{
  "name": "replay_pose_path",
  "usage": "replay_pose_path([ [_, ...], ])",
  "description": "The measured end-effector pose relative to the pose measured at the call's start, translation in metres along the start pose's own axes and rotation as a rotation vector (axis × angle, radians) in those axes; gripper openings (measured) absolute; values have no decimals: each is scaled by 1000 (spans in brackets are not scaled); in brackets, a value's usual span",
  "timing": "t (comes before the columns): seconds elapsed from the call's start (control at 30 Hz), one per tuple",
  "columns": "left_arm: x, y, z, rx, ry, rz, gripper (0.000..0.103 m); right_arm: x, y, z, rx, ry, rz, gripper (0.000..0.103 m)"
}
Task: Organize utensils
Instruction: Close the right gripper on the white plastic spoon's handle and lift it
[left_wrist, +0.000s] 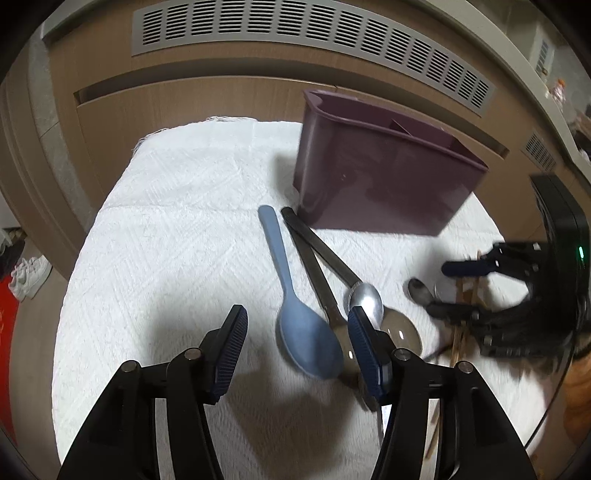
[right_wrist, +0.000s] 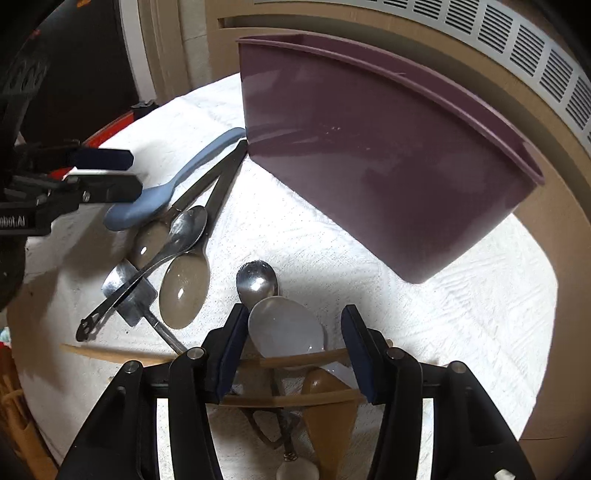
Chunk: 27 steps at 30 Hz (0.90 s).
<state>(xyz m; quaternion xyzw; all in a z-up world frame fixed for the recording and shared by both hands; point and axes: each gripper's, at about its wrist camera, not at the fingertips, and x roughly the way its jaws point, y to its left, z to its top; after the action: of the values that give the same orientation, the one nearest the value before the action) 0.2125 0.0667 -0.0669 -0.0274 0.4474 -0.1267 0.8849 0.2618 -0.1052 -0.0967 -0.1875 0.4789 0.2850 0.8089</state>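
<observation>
Both wrist cameras look steeply down, close over the cloth-covered table (left_wrist: 166, 206). Each faces its far edge, sharing the purple caddy (left_wrist: 384, 177) and blue spoon (right_wrist: 177, 188).

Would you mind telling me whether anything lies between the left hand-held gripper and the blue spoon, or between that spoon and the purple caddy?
Nothing visible does. The left hand-held gripper hangs open over the blue spoon bowl, and bare white cloth separates its handle tip from the purple caddy. Two dark-handled spoons lie alongside, not across.
</observation>
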Motion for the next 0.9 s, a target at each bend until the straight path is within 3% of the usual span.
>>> replay_pose_path([
  [0.07, -2, -5, -4, 30, 15, -23, 58, 0, -4, 0, 6, 15, 14, 49],
  [0.1, -2, -8, -6, 50, 23, -45, 58, -2, -3, -1, -2, 21, 4, 38],
  [0.13, -3, -12, -8, 69, 30, -68, 58, -4, -1, -3, -3, 26, 9, 35],
  [0.27, -1, -35, -10, 145, 38, -134, 57, -23, -4, -10, 26, 9, -31, 34],
  [0.47, 28, -52, 7, 132, 68, -42, 56, -58, -19, -13, 112, -105, -29, 35],
  [0.53, 39, -55, 14, 125, 83, 8, 46, -70, -23, -13, 141, -140, -24, 35],
  [0.73, 57, -67, 20, 142, 117, 14, 44, -100, -28, -16, 224, -230, 36, 35],
  [0.8, 59, -75, 16, 175, 99, 47, 44, -105, -27, -15, 239, -241, 35, 35],
  [0.87, 57, -74, 13, 179, 74, 62, 36, -106, -25, -13, 261, -241, 36, 35],
  [0.9, 53, -71, 13, 162, 56, 66, 28, -106, -23, -13, 275, -240, 40, 35],
])
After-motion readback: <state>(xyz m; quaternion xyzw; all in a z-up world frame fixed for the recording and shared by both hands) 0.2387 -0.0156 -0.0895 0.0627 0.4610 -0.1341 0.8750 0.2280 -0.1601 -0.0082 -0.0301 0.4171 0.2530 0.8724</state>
